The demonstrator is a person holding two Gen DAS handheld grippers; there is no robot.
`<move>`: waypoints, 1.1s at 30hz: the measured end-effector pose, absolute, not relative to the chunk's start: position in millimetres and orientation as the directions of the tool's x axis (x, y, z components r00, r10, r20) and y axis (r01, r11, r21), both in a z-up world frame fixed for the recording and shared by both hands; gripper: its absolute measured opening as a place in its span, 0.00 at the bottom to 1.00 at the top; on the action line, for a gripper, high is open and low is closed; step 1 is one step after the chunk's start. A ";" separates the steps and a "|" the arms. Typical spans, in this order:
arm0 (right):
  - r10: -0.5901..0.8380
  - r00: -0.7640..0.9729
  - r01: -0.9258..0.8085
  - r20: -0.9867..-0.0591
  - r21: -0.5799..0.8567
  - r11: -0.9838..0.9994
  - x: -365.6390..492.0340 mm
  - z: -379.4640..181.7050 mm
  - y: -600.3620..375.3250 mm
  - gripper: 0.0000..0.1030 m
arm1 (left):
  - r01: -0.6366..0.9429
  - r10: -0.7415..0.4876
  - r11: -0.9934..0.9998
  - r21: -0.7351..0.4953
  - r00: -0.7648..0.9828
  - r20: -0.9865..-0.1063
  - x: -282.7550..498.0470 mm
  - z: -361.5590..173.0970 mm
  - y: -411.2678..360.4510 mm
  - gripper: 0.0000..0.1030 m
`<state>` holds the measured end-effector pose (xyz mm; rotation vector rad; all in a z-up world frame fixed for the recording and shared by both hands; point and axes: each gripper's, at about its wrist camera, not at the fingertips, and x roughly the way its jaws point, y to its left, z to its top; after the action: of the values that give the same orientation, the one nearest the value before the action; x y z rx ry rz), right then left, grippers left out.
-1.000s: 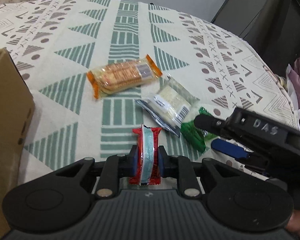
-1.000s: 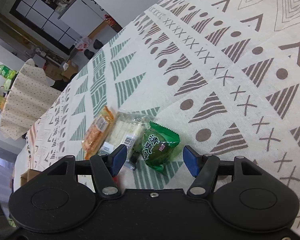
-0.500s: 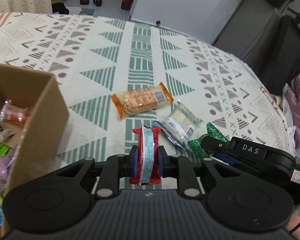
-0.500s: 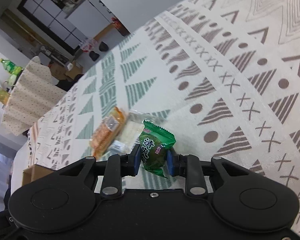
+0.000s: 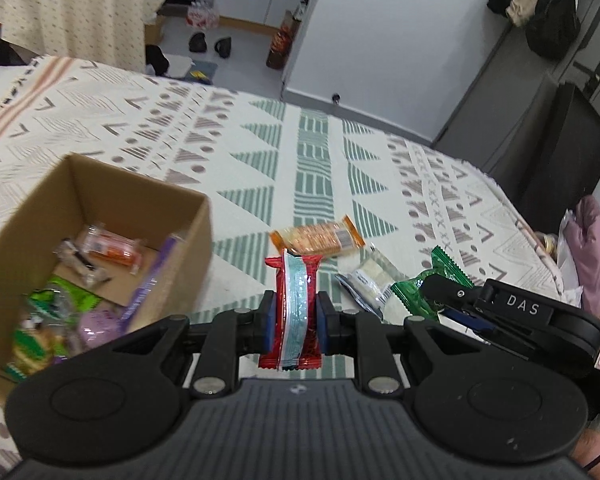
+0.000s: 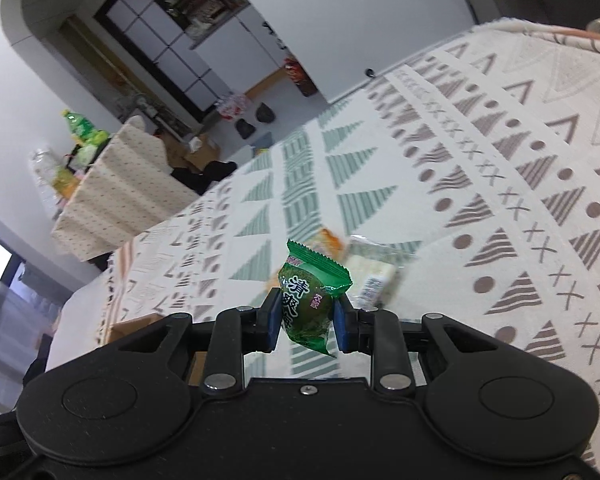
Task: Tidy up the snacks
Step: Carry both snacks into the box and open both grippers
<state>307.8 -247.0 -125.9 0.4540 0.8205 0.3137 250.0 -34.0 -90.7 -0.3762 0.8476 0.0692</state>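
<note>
- We note white walls (image 5: 400, 32) and a pale grey floor (image 5: 236, 36).
- We list a dotted cream-draped table (image 5: 76, 12), a dark door (image 5: 572, 64), and a white grid-panelled cabinet (image 6: 172, 44).

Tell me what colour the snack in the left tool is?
Red snack with a pale blue stripe down its middle, clearest in the left wrist view.

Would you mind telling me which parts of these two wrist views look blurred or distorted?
Left wrist view: the cardboard box and its contents are smeared, the red snack packet stays sharp, and fisheye bends the walls. Right wrist view: the green snack packet is crisp, the packets on the tablecloth behind it are blurred.
</note>
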 end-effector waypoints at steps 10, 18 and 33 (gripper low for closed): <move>0.489 0.619 -0.185 -0.615 0.490 0.852 289.0 -116.6 -208.4 0.25 | -0.266 -0.017 0.918 -0.294 0.715 -0.698 211.5 -59.9 5.1 0.19; 0.522 0.604 -0.256 -0.602 0.474 0.842 274.9 -112.1 -177.7 0.25 | -0.312 0.032 0.903 -0.296 0.735 -0.678 190.8 -45.8 38.4 0.19; 0.577 0.588 -0.363 -0.567 0.452 0.815 252.8 -92.3 -125.2 0.25 | -0.385 0.086 0.866 -0.318 0.742 -0.665 168.4 -44.7 93.7 0.19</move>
<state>252.8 -125.2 -92.3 0.3035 0.7639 0.5574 168.4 93.7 -44.7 -0.4611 0.6916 0.2684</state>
